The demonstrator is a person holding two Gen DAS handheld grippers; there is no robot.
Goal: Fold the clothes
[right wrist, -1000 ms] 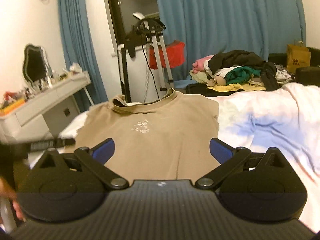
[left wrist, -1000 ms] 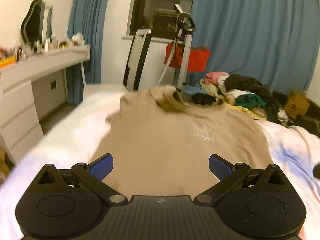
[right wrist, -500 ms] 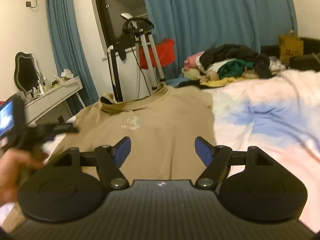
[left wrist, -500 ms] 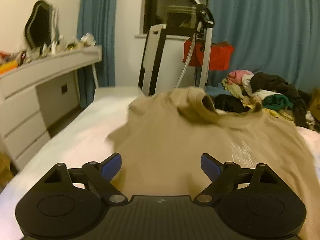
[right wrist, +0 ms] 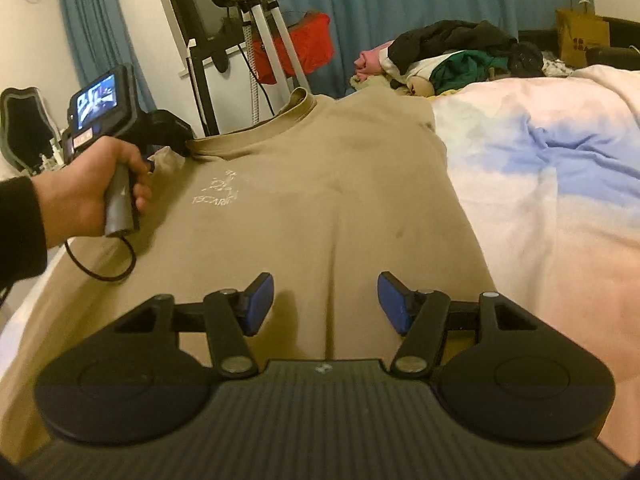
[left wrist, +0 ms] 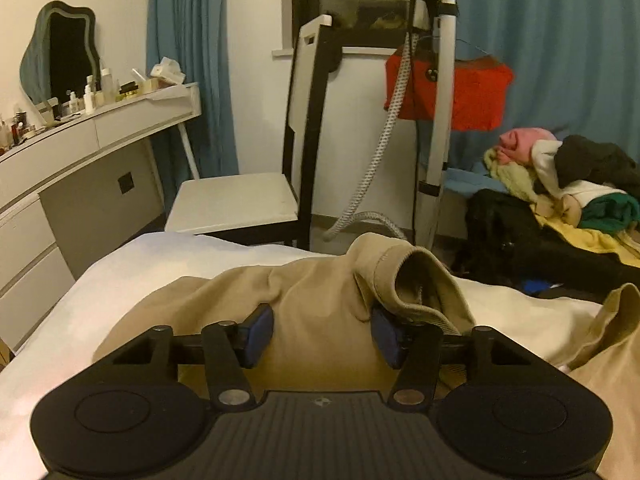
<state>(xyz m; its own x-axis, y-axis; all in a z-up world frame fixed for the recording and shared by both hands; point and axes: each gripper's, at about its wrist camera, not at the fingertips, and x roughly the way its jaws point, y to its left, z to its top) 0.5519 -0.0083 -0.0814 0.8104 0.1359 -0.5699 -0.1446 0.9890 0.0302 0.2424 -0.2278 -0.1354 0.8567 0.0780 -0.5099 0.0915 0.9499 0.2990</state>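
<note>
left claw [left wrist: 322, 336]: jaws part open, astride bunched collar of tan shirt [left wrist: 320, 300], lower centre; no grip evident. right claw [right wrist: 326, 302]: part open, empty, over shirt hem. shirt spread on bed [right wrist: 540, 200]. clothes pile [right wrist: 448, 56] upper right.

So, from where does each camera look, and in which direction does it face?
Left wrist: on the left gripper, low at the collar of the beige cotton sweatshirt, facing the white chair; only its fingers show.
Right wrist: on the right gripper, above the sweatshirt's lower half, facing the collar; the left hand shows.
Shared: sweatshirt, heap of clothes.
</note>
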